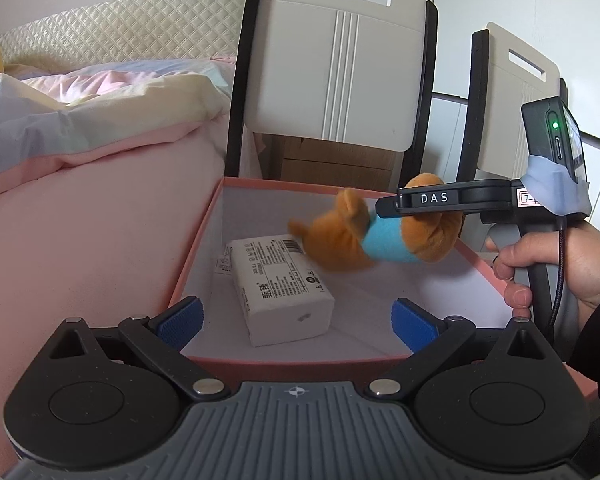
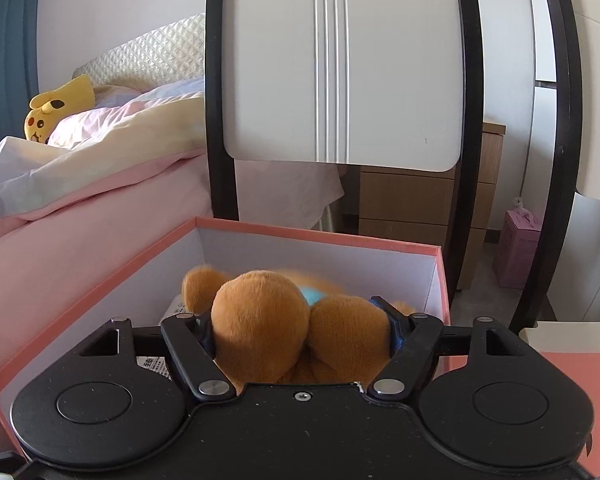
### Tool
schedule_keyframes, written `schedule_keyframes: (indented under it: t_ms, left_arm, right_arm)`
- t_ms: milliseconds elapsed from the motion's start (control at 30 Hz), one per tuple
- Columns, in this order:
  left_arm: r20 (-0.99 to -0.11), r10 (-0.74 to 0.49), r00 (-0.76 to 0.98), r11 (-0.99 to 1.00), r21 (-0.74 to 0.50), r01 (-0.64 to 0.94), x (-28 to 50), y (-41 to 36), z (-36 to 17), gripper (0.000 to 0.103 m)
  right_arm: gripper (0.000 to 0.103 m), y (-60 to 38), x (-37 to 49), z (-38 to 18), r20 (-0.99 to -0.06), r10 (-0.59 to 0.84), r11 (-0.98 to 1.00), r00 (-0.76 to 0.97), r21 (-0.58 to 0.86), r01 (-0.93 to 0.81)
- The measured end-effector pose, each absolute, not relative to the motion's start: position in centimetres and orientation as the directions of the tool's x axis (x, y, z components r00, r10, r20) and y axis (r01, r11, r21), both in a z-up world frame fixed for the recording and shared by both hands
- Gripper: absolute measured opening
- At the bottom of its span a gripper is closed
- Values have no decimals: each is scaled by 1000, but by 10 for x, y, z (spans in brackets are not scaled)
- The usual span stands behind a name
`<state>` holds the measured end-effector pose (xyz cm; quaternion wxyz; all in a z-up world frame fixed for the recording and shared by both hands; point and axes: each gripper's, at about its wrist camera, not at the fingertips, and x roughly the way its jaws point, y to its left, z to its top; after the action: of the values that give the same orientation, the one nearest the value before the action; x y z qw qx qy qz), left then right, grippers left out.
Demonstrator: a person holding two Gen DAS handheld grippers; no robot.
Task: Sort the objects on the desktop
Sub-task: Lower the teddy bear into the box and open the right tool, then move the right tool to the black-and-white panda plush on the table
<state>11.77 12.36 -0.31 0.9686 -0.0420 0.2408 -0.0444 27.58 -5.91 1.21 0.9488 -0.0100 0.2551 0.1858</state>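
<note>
- Evidently the plush bear (image 2: 260,320) is light and soft: its stuffed body gives under the pads, so it should carry easily but may sag or slip if pinched only by a limb. The thick rounded parts near the bottom and legs look like the surest place to take hold, and that is where it is caught now.
- It is orange-brown fur with a sky-blue band round the middle; in the left wrist view the bear (image 1: 360,236) is blurred, head end hanging away from the fingers.
- The right gripper (image 2: 302,334) is clamped on the bear, one pad on each side of the plump rear, held above the open box.
- Just below and ahead of that gripper sits the pink-rimmed box (image 2: 320,236), white inside.
- A white wrapped tissue pack (image 1: 280,284) lies flat on the box floor, under the bear's head end; whether they touch is unclear.
- The left gripper (image 1: 296,320) hovers at the near rim of the box (image 1: 196,240), fingers spread wide and empty.
- Beyond the box stand a chair back (image 1: 336,68) and a bed (image 1: 80,220) to the left.
</note>
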Motion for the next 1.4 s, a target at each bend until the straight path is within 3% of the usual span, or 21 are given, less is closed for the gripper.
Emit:
schedule_keyframes:
  t_ms: [267, 800, 1000, 1400]
  left_arm:
    - [-467, -105, 878, 994, -87, 73, 117, 119, -5, 101]
    - [-460, -106, 882, 994, -66, 85, 115, 114, -6, 101]
    - [-448, -103, 888, 995, -57, 86, 113, 112, -6, 101]
    - [-460, -88, 884, 996, -43, 77, 114, 109, -11, 101]
  right_arm:
    - [72, -62, 277, 9, -511, 352, 928, 784, 80, -365]
    - [102, -89, 240, 17, -399, 347, 938, 849, 142, -317]
    - [102, -108, 204, 16, -291, 309, 949, 906, 159, -272]
    - [102, -128, 149, 9, -231, 280, 956, 932, 159, -248]
